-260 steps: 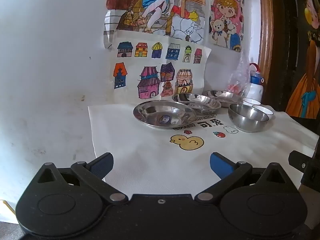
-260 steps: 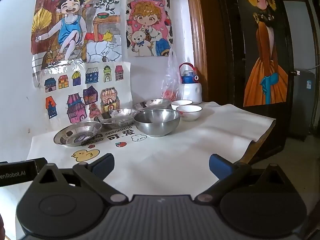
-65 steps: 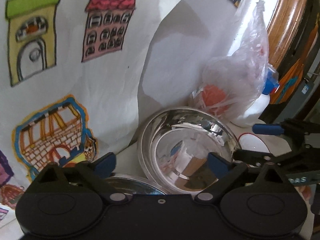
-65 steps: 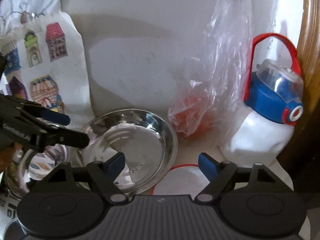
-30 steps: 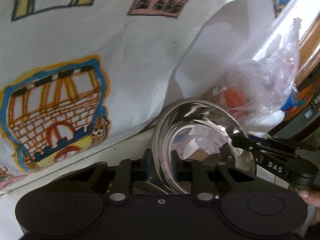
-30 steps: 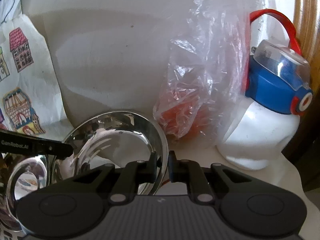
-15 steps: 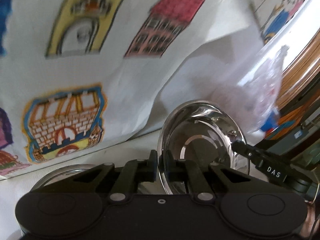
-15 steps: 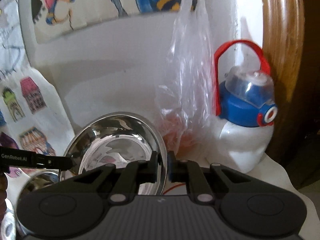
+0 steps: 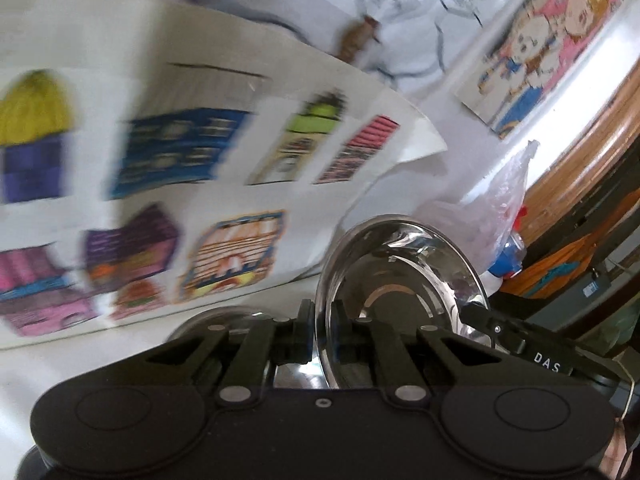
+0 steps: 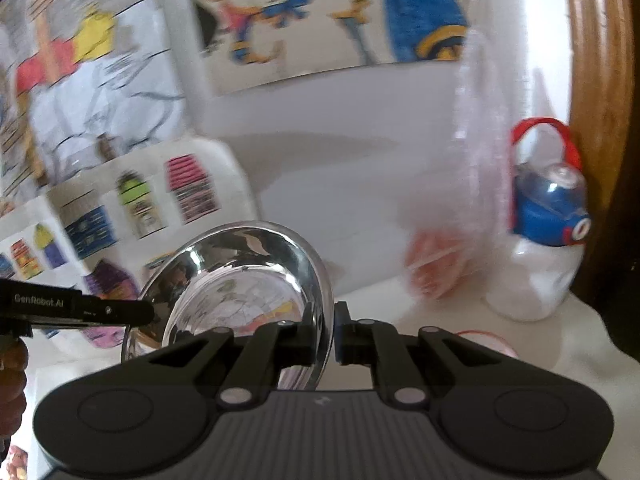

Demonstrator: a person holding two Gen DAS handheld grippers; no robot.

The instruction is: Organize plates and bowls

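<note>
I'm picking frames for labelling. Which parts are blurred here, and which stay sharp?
Left wrist view: the wall drawings smear with motion blur; the left tool and steel plate stay sharp. Right wrist view: the plastic bag and posters blur; the right tool stays crisp.

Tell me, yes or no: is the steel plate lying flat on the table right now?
No: the steel plate is raised and tilted, its rim clamped by the right hand-held gripper and the left hand-held gripper.
</note>
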